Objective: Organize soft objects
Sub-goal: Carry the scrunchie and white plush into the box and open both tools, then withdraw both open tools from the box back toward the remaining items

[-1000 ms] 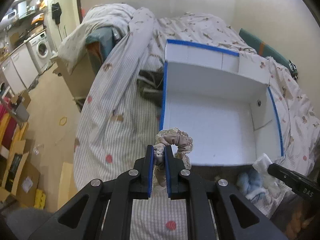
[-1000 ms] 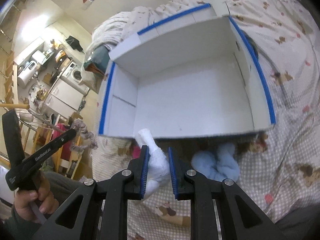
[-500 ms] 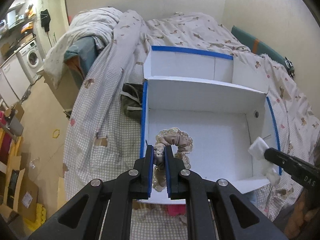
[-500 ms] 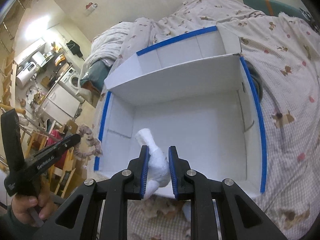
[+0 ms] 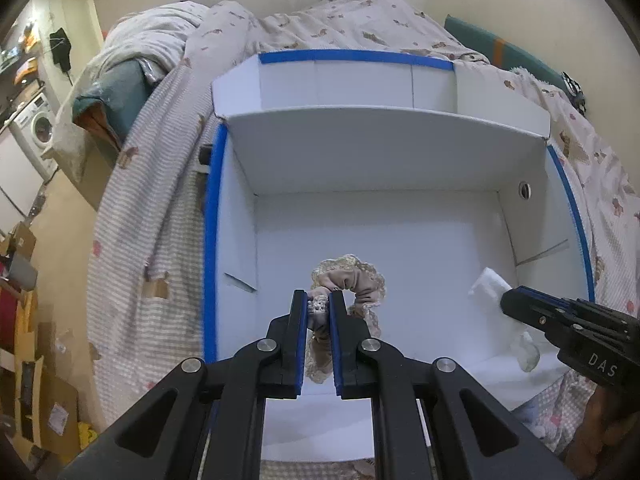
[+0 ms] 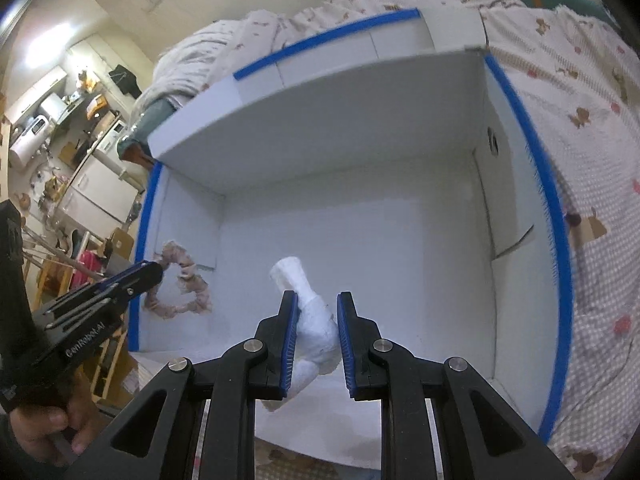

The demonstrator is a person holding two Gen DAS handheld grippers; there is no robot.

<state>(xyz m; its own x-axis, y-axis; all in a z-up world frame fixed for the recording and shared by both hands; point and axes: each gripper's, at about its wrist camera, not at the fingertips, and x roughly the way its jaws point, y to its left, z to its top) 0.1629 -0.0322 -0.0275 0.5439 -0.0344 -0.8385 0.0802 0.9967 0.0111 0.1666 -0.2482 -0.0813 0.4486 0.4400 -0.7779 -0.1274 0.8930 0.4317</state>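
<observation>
A home bedroom: quilted bed (image 5: 360,20), washing machine (image 5: 38,130) nearby

The lower part of the beige scrunchie (image 5: 348,280) is hidden between the pads of the left tongs (image 5: 319,300), above the floor of the white box (image 5: 400,240). The tail of the white sock (image 6: 316,320) disappears behind the right tongs (image 6: 318,300). The box's near wall is covered by the tong arms in both views. In the left wrist view the hand (image 5: 600,440) holding the right tongs is cut off by the picture's edge. The kitchen clutter (image 6: 60,120) left of the box is too small to tell apart.
</observation>
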